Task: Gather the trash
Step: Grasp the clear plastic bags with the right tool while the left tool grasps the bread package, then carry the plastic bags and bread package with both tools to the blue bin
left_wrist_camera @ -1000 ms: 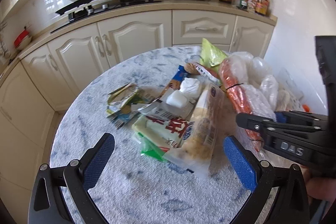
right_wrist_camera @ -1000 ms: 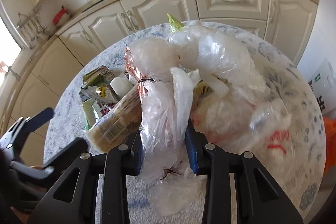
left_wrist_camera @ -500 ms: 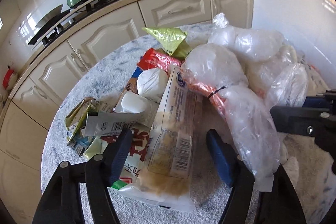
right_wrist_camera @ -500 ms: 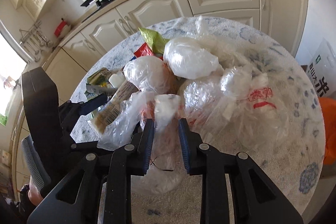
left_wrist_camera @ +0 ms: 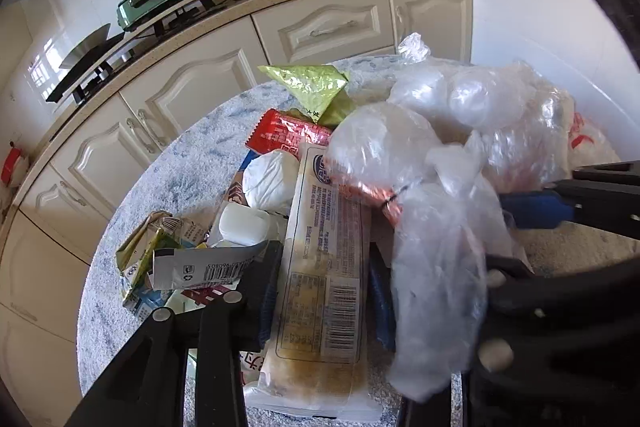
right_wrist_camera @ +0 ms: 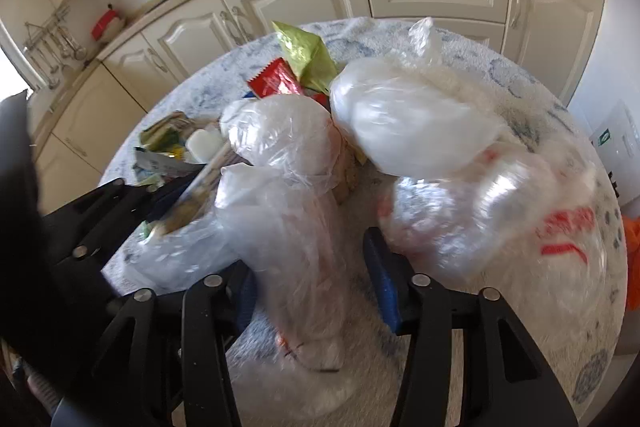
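Cream kitchen cabinets (left_wrist_camera: 328,23) are running along the back, and a round speckled table (left_wrist_camera: 192,147) is carrying the whole trash pile. The left gripper (left_wrist_camera: 324,291) has just been closing and is pinching one long clear food wrapper (left_wrist_camera: 324,267) at the near edge, pads against both its sides. The right gripper (right_wrist_camera: 312,291) has just been opening; one knotted clear plastic bag (right_wrist_camera: 288,195) is sitting loose between its spread jaws. I'm counting one green foil pouch (left_wrist_camera: 308,87) and one red wrapper (left_wrist_camera: 288,135) at the far side, plus one white tissue ball (left_wrist_camera: 272,179) left of the long wrapper.
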`<state>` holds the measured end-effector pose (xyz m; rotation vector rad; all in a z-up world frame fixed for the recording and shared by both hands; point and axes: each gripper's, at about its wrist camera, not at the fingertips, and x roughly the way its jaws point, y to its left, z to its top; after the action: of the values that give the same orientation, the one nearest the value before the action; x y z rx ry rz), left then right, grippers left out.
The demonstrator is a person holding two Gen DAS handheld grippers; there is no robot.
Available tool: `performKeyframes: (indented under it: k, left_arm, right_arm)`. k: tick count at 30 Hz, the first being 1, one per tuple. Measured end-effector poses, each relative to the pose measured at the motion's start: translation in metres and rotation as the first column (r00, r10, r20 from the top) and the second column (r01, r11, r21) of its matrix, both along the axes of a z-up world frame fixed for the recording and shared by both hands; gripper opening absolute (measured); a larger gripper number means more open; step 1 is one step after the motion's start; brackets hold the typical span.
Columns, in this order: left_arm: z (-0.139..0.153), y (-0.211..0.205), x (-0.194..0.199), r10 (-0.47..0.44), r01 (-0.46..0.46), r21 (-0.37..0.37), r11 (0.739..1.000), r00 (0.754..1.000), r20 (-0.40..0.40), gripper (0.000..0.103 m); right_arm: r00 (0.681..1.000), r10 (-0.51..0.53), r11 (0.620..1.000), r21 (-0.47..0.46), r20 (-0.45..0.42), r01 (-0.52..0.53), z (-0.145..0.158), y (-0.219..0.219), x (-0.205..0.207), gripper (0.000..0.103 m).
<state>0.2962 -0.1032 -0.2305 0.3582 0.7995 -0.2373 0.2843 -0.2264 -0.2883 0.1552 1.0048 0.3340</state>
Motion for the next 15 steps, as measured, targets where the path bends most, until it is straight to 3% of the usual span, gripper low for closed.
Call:
performKeyframes:
  k: [1,2,3,6,10,15]
  left_arm:
    - [0.000,0.004,0.000,0.005,-0.005,-0.033,0.999,1.000,-0.014,0.032]
    - [0.001,0.008,0.000,0.007,-0.008,-0.047,0.999,1.000,-0.021,0.031]
    - [0.001,0.012,0.000,0.011,-0.014,-0.069,0.998,0.999,-0.030,0.030]
    - [0.003,0.027,-0.004,0.022,-0.029,-0.135,0.990,0.999,-0.049,0.030]
    - [0.007,0.046,-0.009,0.030,-0.045,-0.213,0.976,0.997,-0.074,0.029]
    - [0.020,0.067,-0.028,0.032,-0.051,-0.302,0.952,0.997,-0.070,0.029]
  right_arm:
    - [1.000,0.001,1.000,0.012,0.000,-0.001,-0.001,-0.002,0.002,0.047]
    - [1.000,0.005,1.000,-0.001,0.001,-0.005,-0.001,-0.002,0.003,0.030]
    - [1.000,0.022,1.000,0.014,-0.003,-0.022,-0.001,-0.002,0.002,0.028]
    - [1.000,0.011,0.996,0.085,-0.013,-0.010,-0.004,-0.010,-0.005,0.027]
    - [1.000,-0.016,0.969,0.247,-0.016,0.019,-0.002,-0.035,-0.026,0.027]
    - [0.999,-0.031,0.936,0.350,-0.005,0.031,0.009,-0.054,-0.050,0.027]
